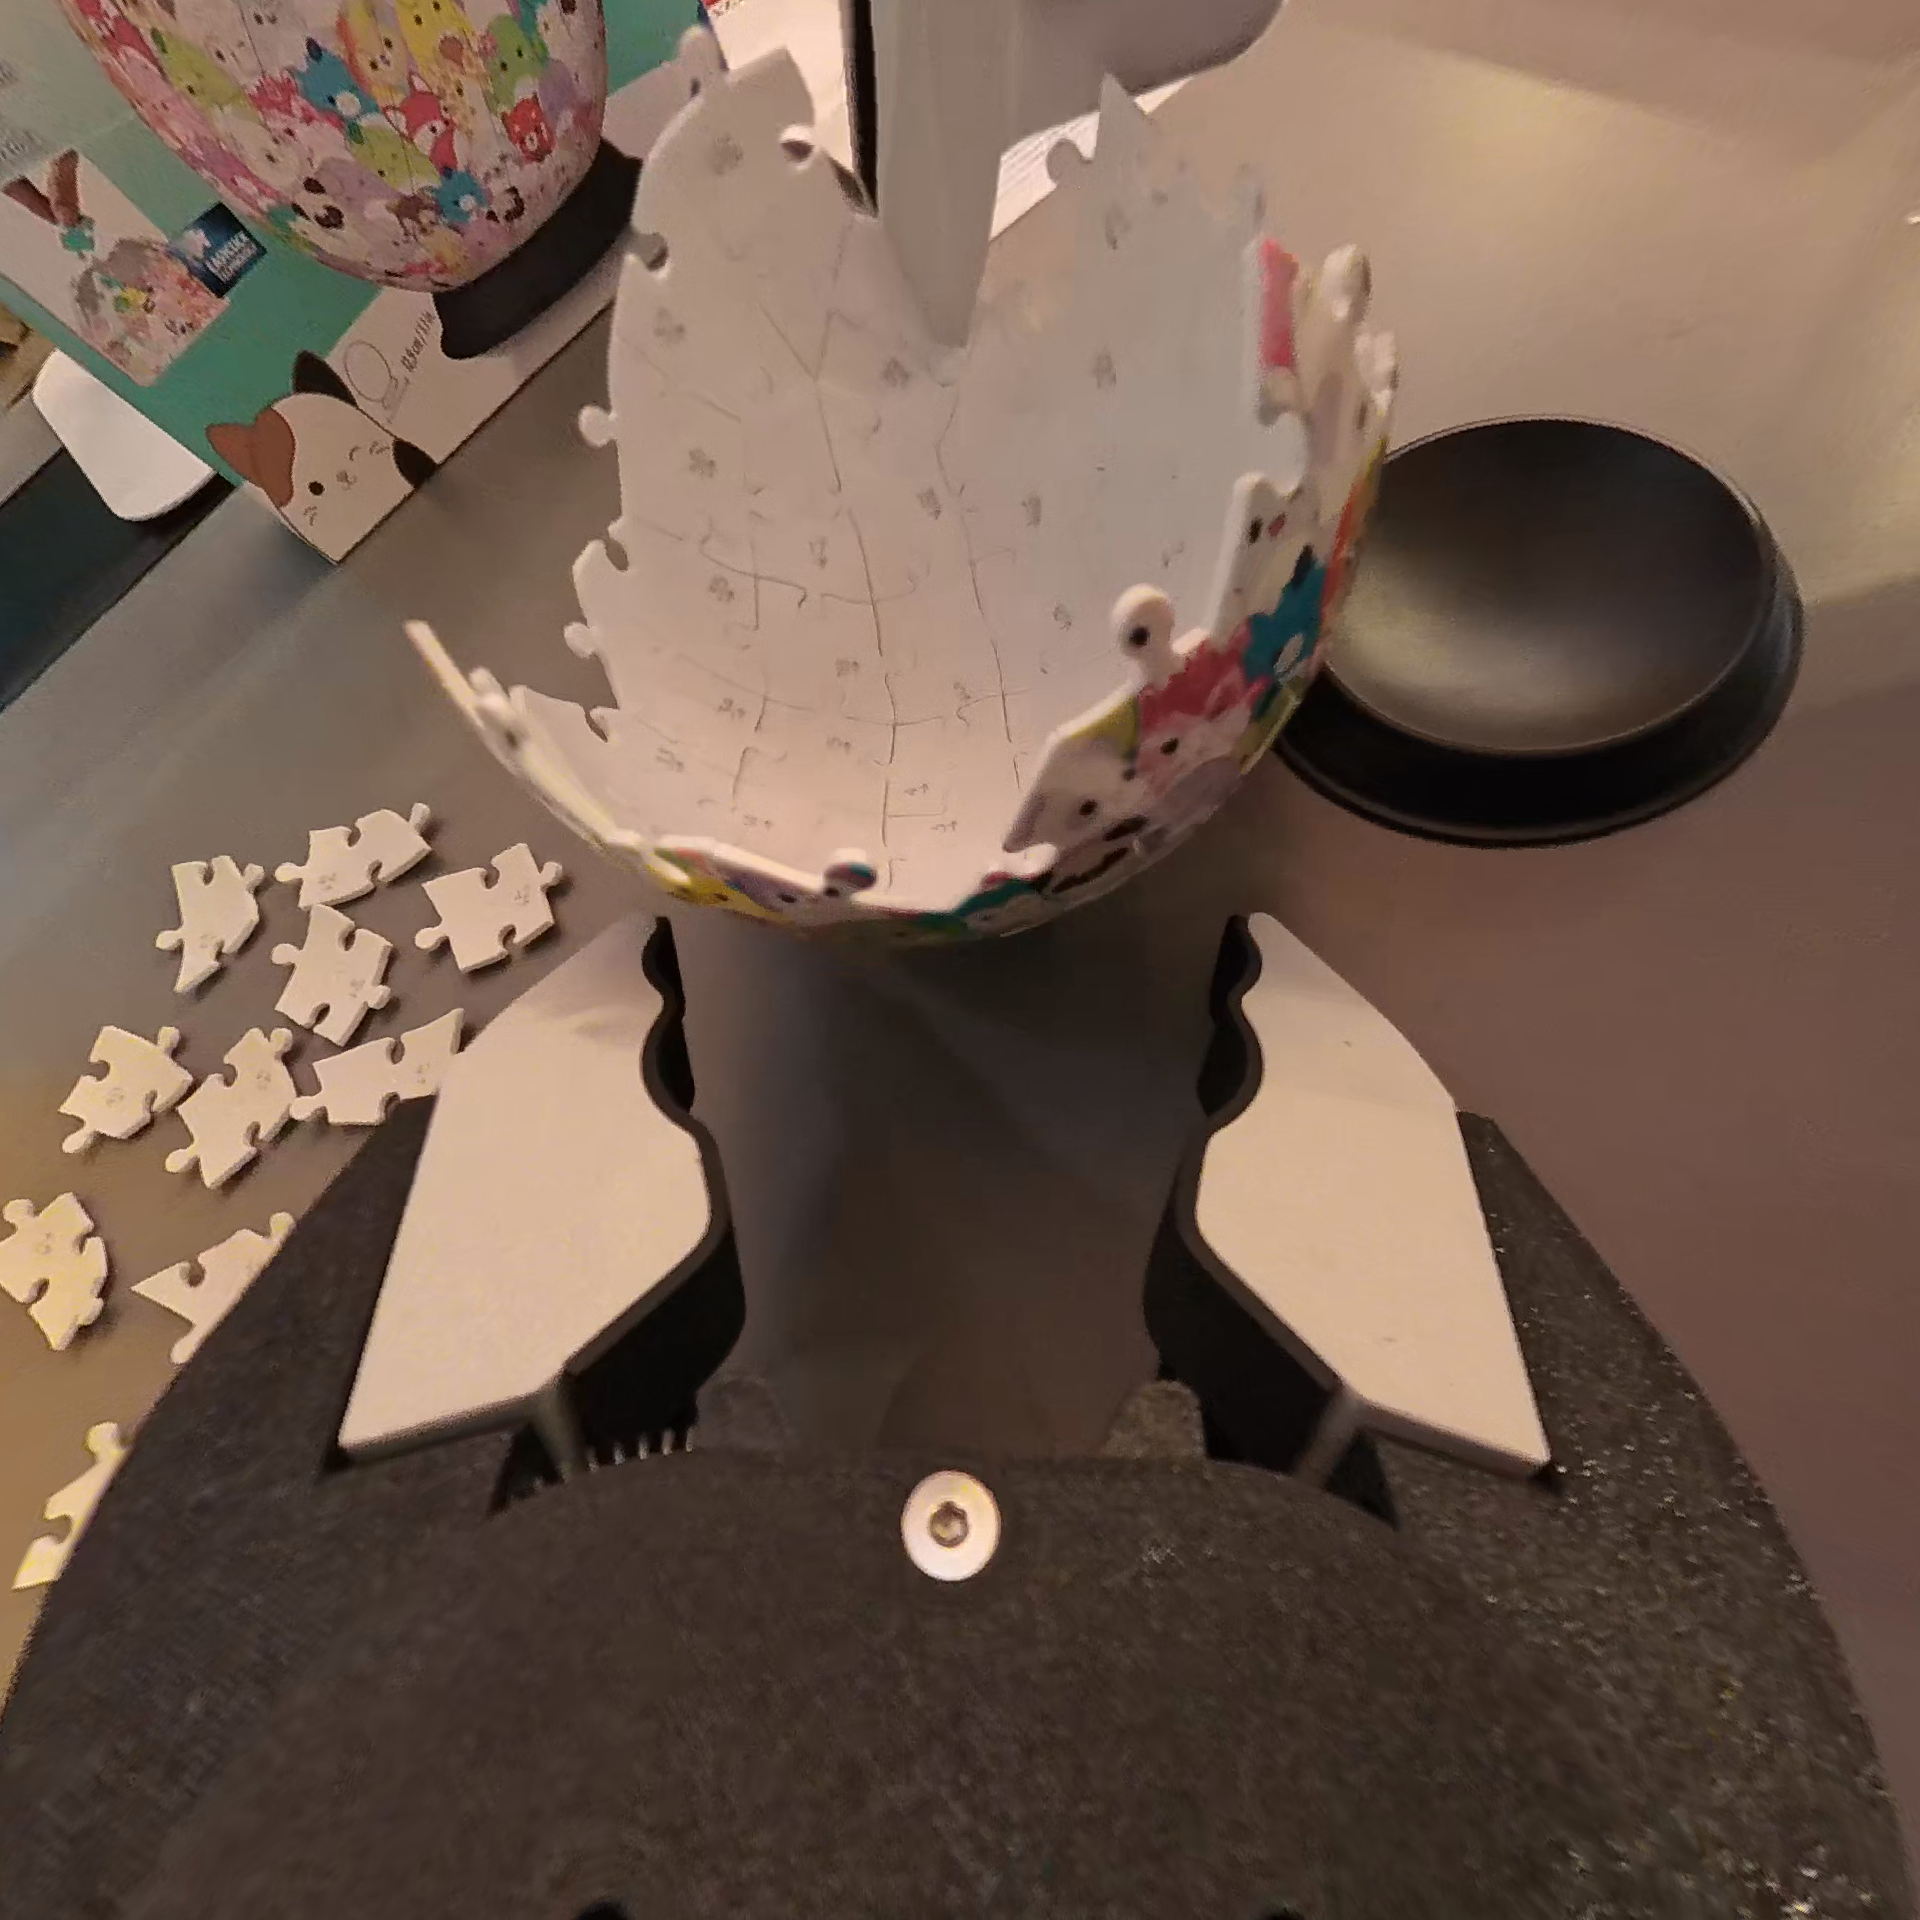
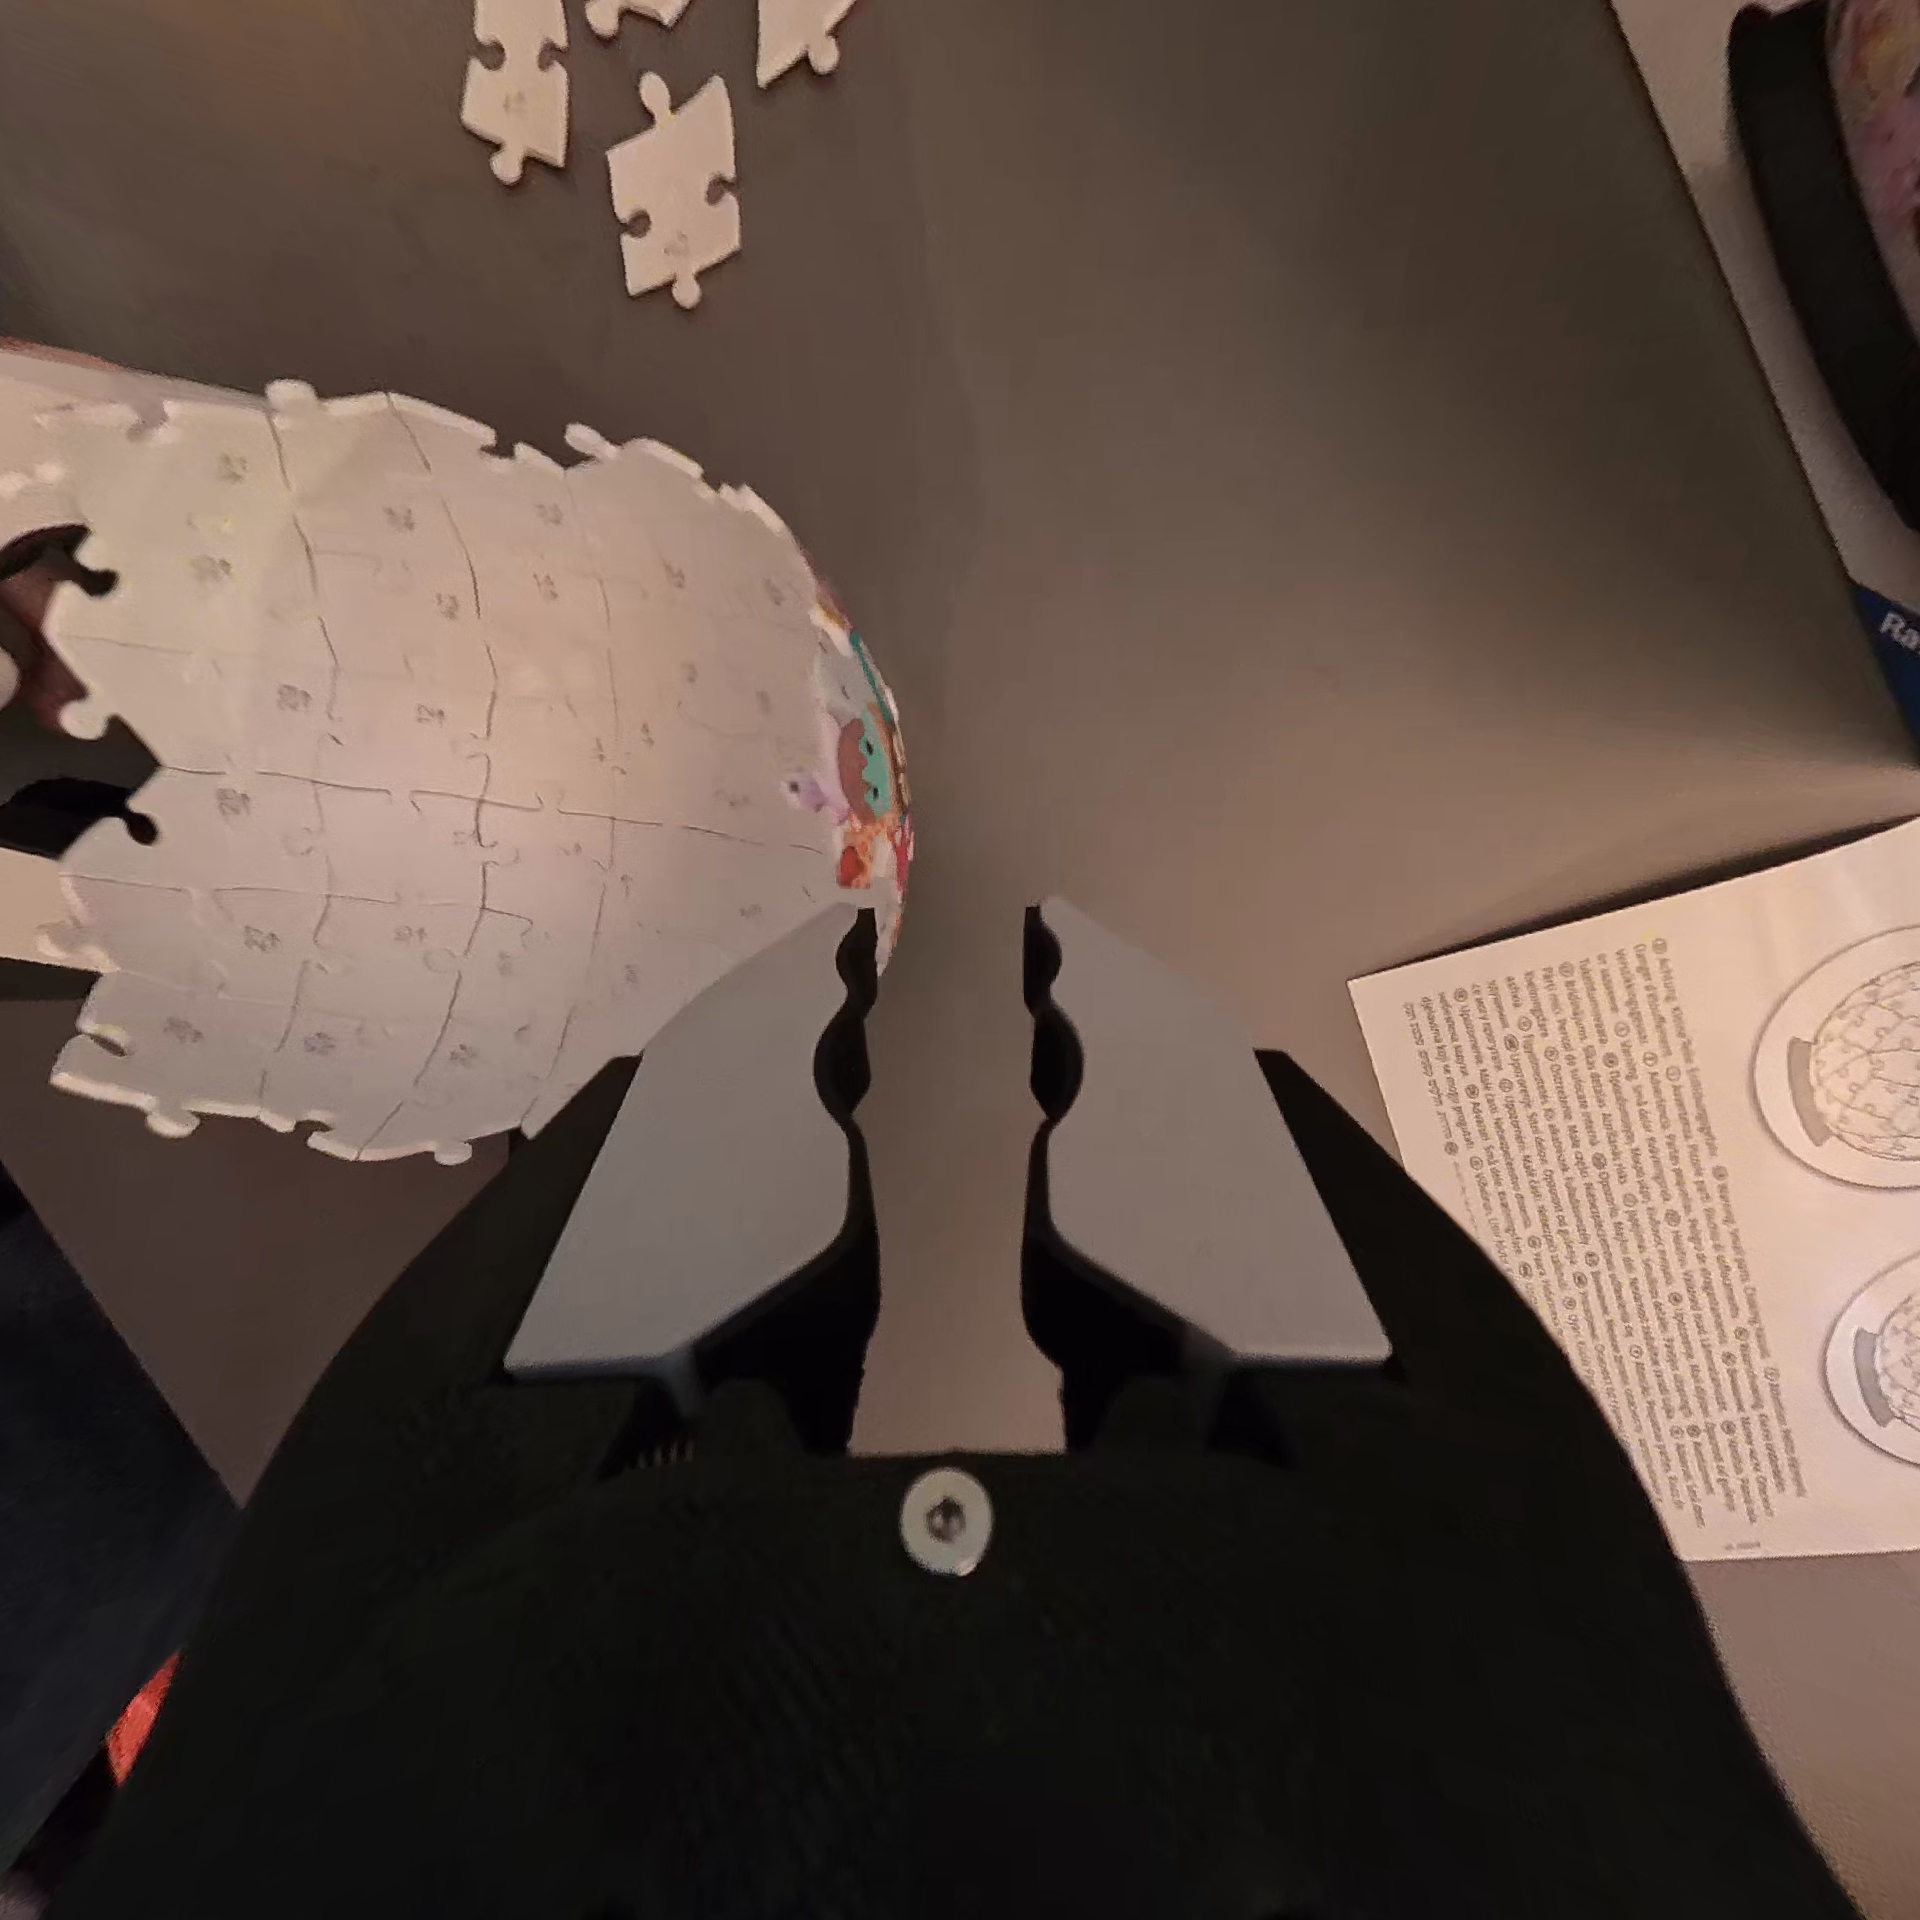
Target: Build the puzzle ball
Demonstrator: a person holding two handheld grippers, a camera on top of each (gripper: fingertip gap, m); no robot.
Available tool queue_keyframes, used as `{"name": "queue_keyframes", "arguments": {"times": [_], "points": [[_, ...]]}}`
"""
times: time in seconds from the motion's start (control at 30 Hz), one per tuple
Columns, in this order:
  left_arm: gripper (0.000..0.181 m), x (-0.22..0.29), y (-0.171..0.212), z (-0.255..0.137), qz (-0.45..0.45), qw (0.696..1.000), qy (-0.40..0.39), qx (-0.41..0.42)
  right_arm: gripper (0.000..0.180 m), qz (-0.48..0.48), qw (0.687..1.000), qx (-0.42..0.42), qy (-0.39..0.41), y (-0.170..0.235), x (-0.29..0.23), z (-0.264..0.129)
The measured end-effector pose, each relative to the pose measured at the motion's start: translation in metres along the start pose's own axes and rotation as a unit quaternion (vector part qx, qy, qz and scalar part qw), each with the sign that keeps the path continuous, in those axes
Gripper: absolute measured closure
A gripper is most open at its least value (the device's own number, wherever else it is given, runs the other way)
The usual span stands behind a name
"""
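The half-built puzzle ball (image 1: 914, 582) is an open shell, white inside and colourful outside, on the grey table (image 1: 1039, 1091). My left gripper (image 1: 956, 935) is open and empty, its fingertips just short of the shell's near rim. A white finger of the right gripper (image 1: 935, 208) shows at a notch in the far rim. In the right wrist view the shell (image 2: 416, 779) lies to the left, slightly blurred. My right gripper (image 2: 945, 935) is narrowly open with nothing between the fingers; its left finger (image 2: 727, 1143) overlaps the shell's edge. Several loose white pieces (image 1: 312, 997) lie to the left.
A black round stand (image 1: 1558, 644) sits right of the shell. The puzzle box (image 1: 260, 260) stands at the back left and also shows in the right wrist view (image 2: 1829, 312). An instruction sheet (image 2: 1662, 1195) lies at the right. More loose pieces (image 2: 675, 187) lie beyond the right gripper. Some 12 centimetres of space lies between my two pairs of fingers.
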State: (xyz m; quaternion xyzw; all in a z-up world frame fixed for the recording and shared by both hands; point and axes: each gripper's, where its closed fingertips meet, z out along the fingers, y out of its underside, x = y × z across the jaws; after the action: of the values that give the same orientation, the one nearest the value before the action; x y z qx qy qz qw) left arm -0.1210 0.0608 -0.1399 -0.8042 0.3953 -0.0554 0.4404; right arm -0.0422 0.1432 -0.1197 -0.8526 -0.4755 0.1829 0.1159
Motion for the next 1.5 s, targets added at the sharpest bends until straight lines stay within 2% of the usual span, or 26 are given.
{"name": "queue_keyframes", "arguments": {"times": [0.47, 0.67, 0.83, 0.93, 1.0, 1.07, 1.1, 1.13, 1.23, 1.37, 1.5], "points": [[0.075, 0.004, -0.029, 0.019, 0.005, 0.999, 0.004, 0.046, 0.148, 0.029, 0.999, -0.011, -0.018, 0.020, 0.014, 0.012], [0.087, 0.003, -0.044, 0.024, 0.003, 0.997, 0.019, 0.079, 0.141, 0.027, 0.999, 0.018, -0.010, 0.018, 0.022, 0.011], [0.088, 0.001, -0.051, 0.025, 0.015, 0.996, 0.022, 0.080, 0.133, -0.009, 0.998, 0.037, 0.042, 0.019, 0.035, 0.000], [0.089, 0.001, -0.054, 0.026, 0.025, 0.996, 0.021, 0.079, 0.133, -0.058, 0.991, 0.079, 0.086, 0.009, 0.042, -0.017], [0.089, 0.002, -0.057, 0.026, 0.030, 0.996, 0.021, 0.077, 0.140, -0.105, 0.980, 0.116, 0.125, -0.001, 0.045, -0.032], [0.089, 0.003, -0.061, 0.025, 0.033, 0.996, 0.022, 0.080, 0.162, -0.148, 0.963, 0.151, 0.167, -0.010, 0.047, -0.049], [0.089, 0.003, -0.063, 0.025, 0.035, 0.996, 0.022, 0.081, 0.178, -0.180, 0.954, 0.174, 0.164, -0.014, 0.040, -0.055], [0.089, 0.003, -0.065, 0.025, 0.037, 0.996, 0.021, 0.082, 0.178, -0.215, 0.949, 0.186, 0.135, -0.015, 0.027, -0.055], [0.089, 0.004, -0.068, 0.026, 0.043, 0.995, 0.019, 0.085, 0.178, -0.233, 0.964, 0.122, 0.050, -0.001, 0.011, -0.033], [0.089, 0.004, -0.070, 0.028, 0.042, 0.995, 0.019, 0.085, 0.178, -0.289, 0.955, 0.053, 0.032, 0.008, 0.010, -0.004], [0.089, 0.004, -0.072, 0.030, 0.036, 0.996, 0.021, 0.084, 0.178, -0.314, 0.949, 0.005, 0.036, 0.012, 0.014, 0.007]]}}
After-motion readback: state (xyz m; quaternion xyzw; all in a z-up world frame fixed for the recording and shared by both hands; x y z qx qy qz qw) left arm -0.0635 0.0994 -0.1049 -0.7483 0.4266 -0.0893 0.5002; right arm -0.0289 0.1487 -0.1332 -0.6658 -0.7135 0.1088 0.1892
